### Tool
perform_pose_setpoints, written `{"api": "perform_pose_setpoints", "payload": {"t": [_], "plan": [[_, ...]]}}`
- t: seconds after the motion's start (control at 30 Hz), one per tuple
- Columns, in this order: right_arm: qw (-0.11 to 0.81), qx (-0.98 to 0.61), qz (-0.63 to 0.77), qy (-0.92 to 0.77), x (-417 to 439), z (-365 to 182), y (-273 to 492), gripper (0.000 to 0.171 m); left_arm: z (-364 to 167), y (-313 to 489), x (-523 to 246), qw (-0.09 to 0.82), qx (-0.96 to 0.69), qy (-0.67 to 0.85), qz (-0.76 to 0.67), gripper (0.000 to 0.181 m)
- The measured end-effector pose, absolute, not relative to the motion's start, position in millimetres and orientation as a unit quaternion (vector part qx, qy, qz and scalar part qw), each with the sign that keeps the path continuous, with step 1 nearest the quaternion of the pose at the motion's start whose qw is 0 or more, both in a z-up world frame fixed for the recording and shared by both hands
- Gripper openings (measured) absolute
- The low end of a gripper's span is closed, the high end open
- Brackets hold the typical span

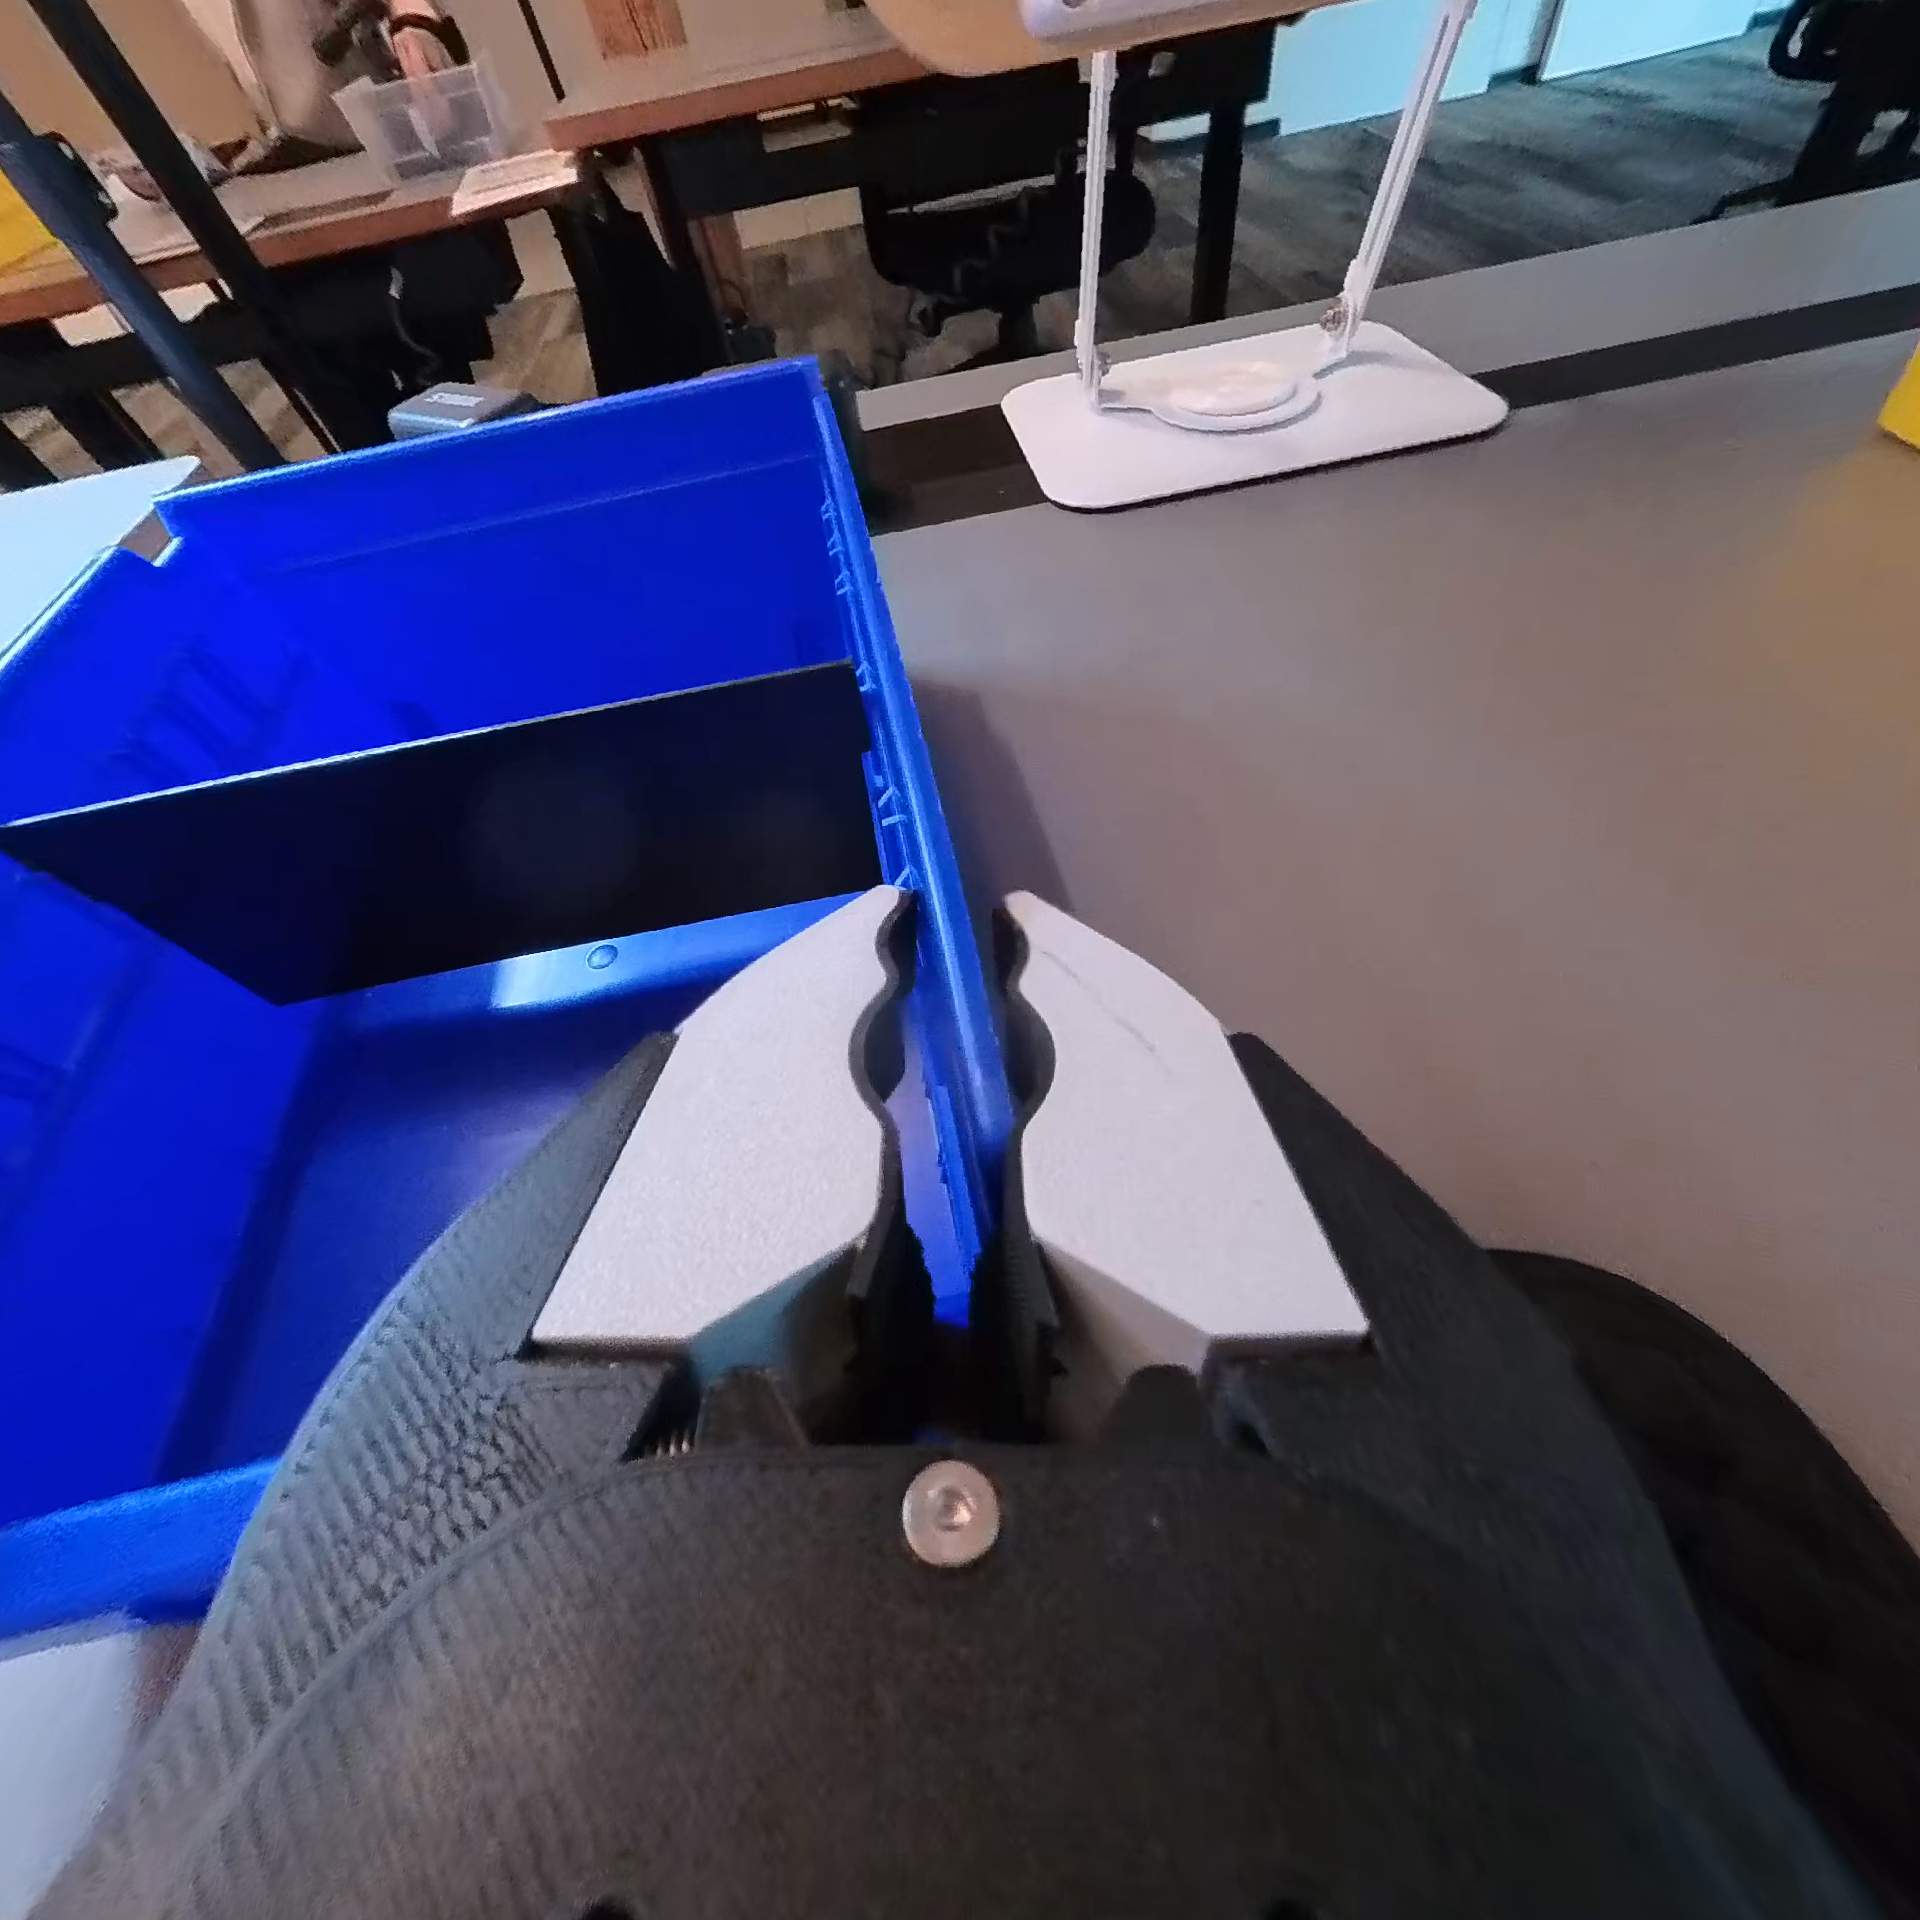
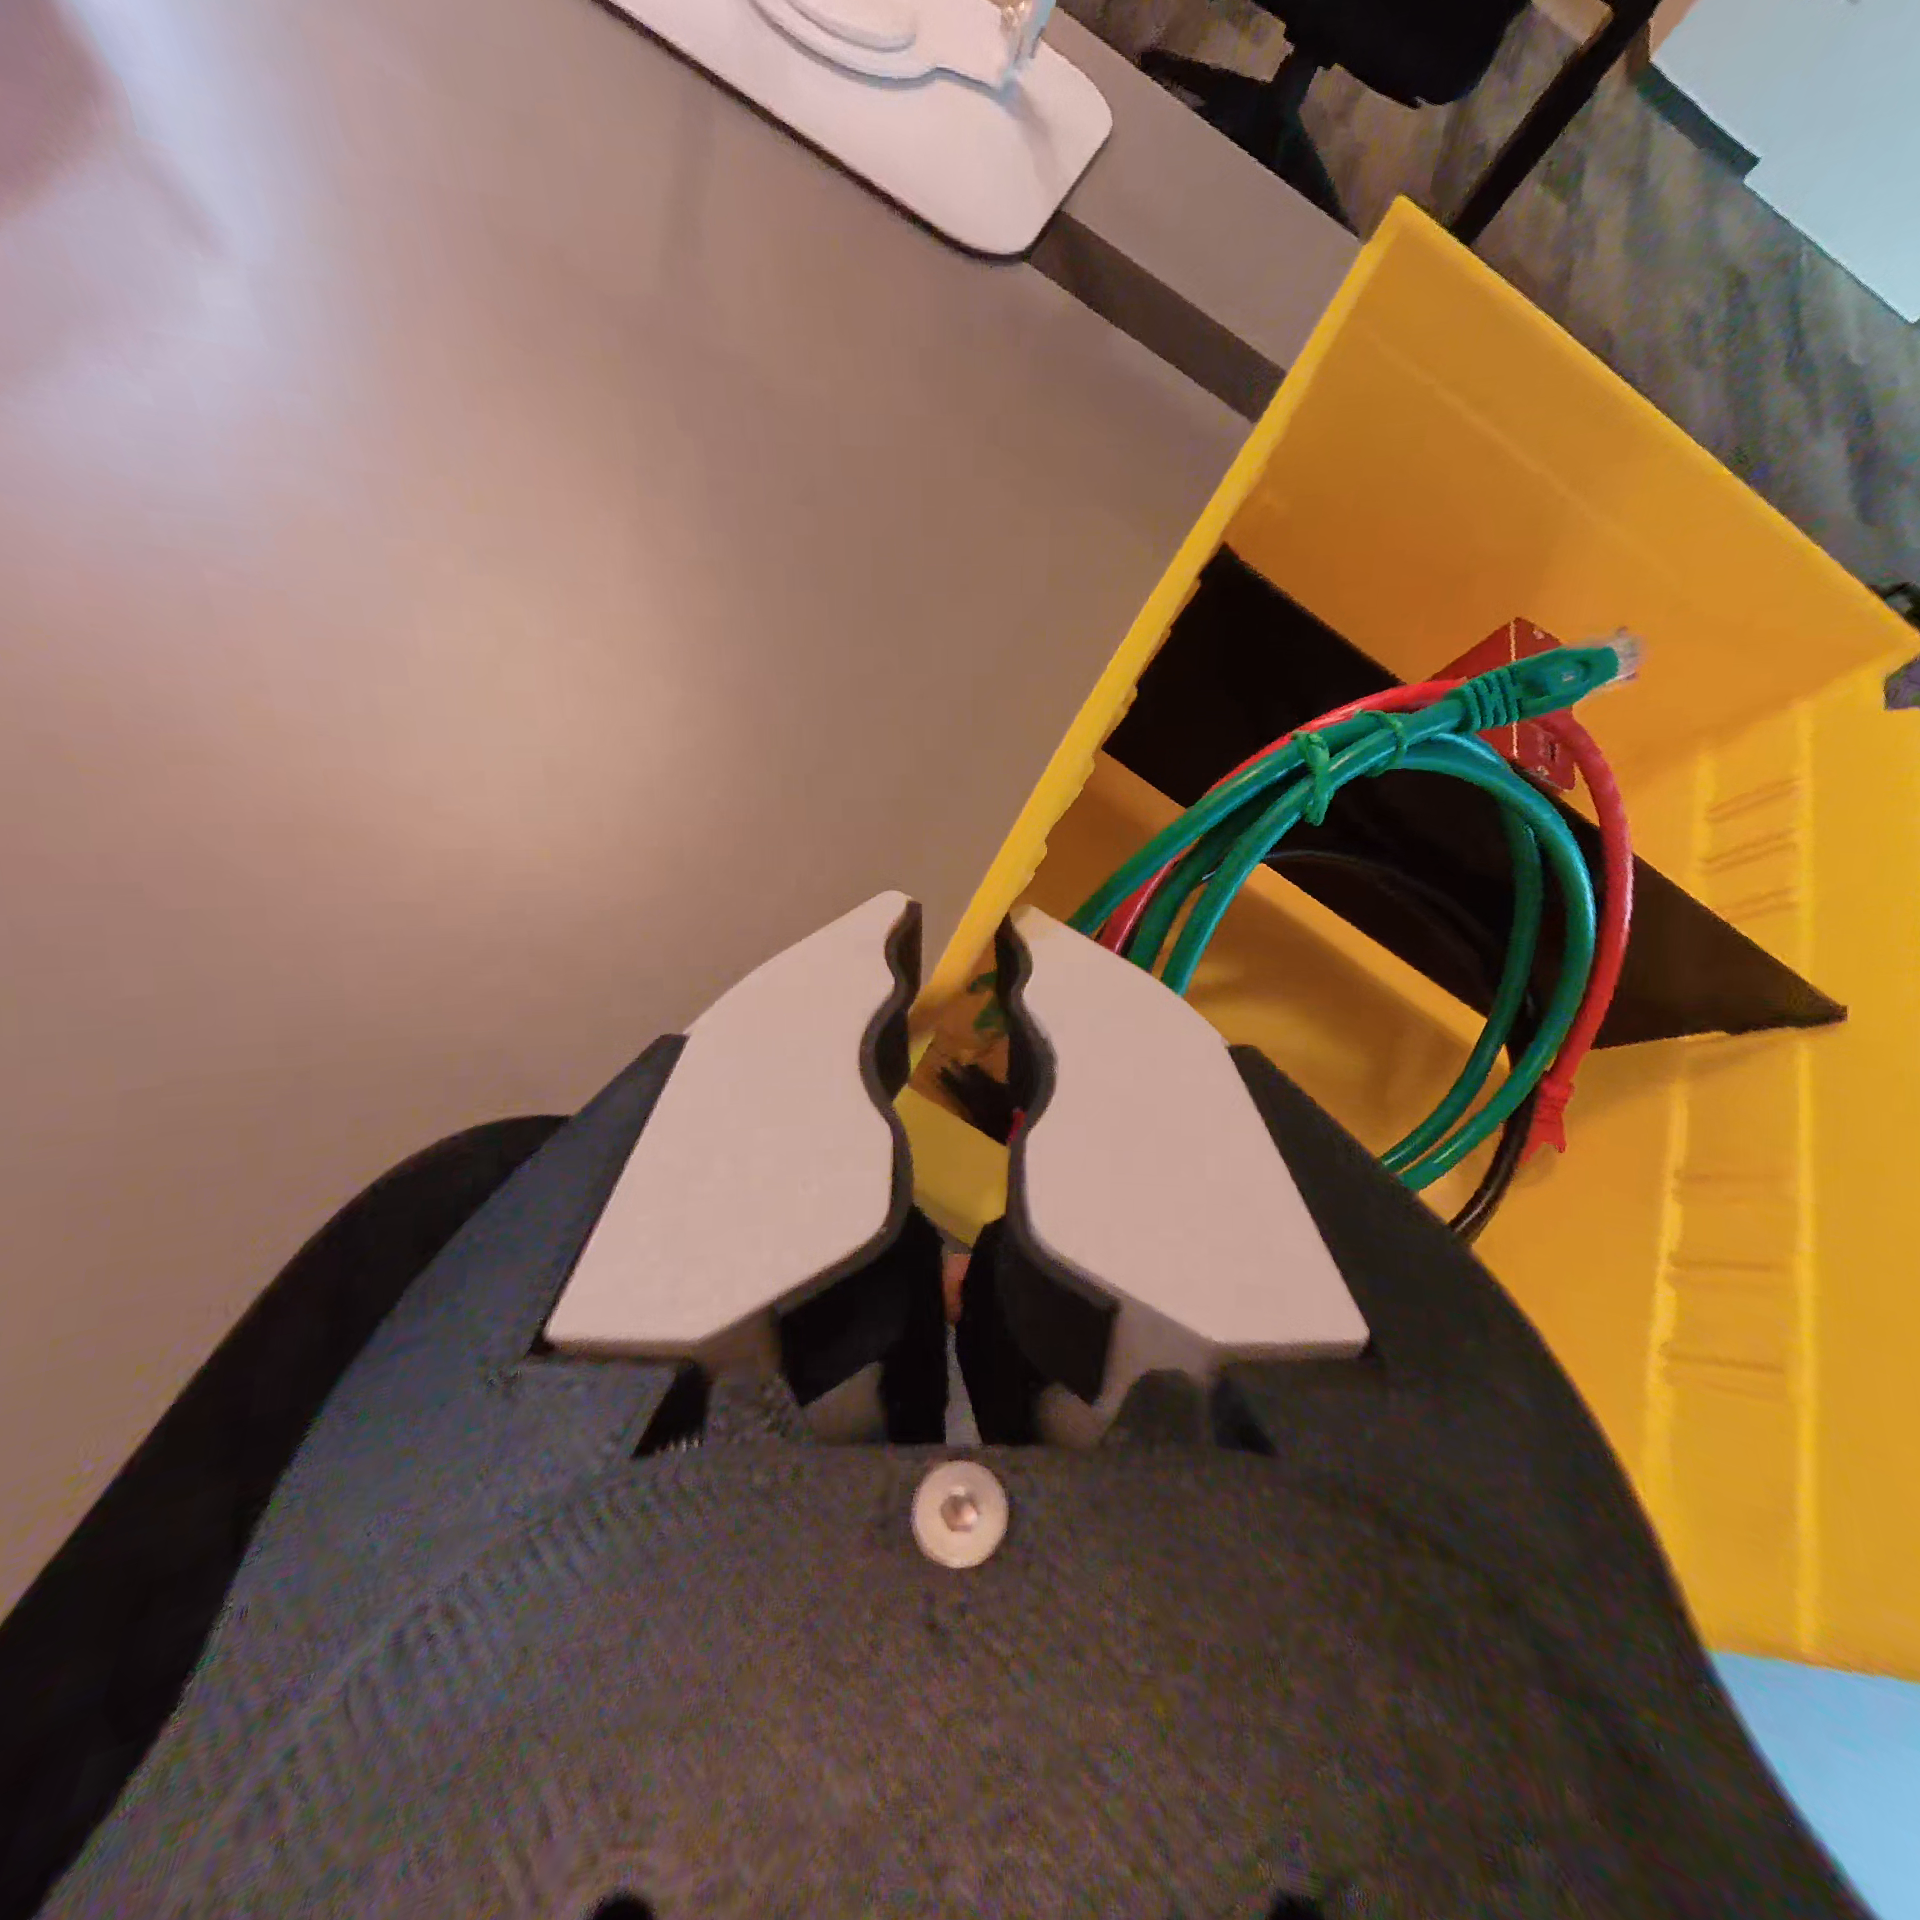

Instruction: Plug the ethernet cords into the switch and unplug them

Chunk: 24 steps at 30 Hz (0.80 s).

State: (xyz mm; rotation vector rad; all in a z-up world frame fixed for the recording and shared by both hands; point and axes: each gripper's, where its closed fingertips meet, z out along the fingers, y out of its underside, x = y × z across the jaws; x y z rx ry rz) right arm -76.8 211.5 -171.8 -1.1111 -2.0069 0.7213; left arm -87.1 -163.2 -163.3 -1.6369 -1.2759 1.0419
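My left gripper [image 1: 954, 920] is shut on the right wall of a blue bin [image 1: 499, 582], with the wall running between its fingers. The blue bin has a black divider [image 1: 468, 831], and the parts I can see hold nothing. My right gripper [image 2: 958, 925] is shut on the left wall of a yellow bin [image 2: 1455, 468]. Inside the yellow bin lie a tied green ethernet cord [image 2: 1351, 769], a red cord [image 2: 1605, 831] and a black cord [image 2: 1486, 1195]. A small red box [image 2: 1527, 717] sits behind them against a black divider [image 2: 1299, 665]. I cannot make out a switch with certainty.
Both bins stand on a grey table [image 1: 1403, 831]. A white stand with a flat base [image 1: 1247, 426] sits at the table's far edge and also shows in the right wrist view [image 2: 914, 135]. Desks and chairs stand beyond the table. The gap from one gripper's tips to the other's is roughly 40 centimeters.
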Motion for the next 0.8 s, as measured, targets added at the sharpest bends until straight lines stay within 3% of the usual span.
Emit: {"api": "perform_pose_setpoints", "payload": {"t": [0.37,0.47,0.53,0.67,0.8], "plan": [[0.342,-0.372,0.287,-0.814,-93,-172,112,0.02,-160,-160,-92,0.428,-0.618,-0.523,0.402,0.016],[0.338,-0.344,0.297,-0.824,-93,-171,78,0.021,-156,-151,-87,0.478,-0.618,-0.51,0.358,0.05],[0.334,-0.327,0.306,-0.829,-91,-171,55,0.021,-145,-153,-79,0.508,-0.609,-0.496,0.354,0.06],[0.319,-0.298,0.334,-0.835,-88,-170,10,0.021,-110,-184,-59,0.55,-0.574,-0.472,0.381,0.063],[0.312,-0.263,0.351,-0.843,-85,-169,-32,0.021,-91,-254,-41,0.509,-0.536,-0.499,0.453,0.062]]}}
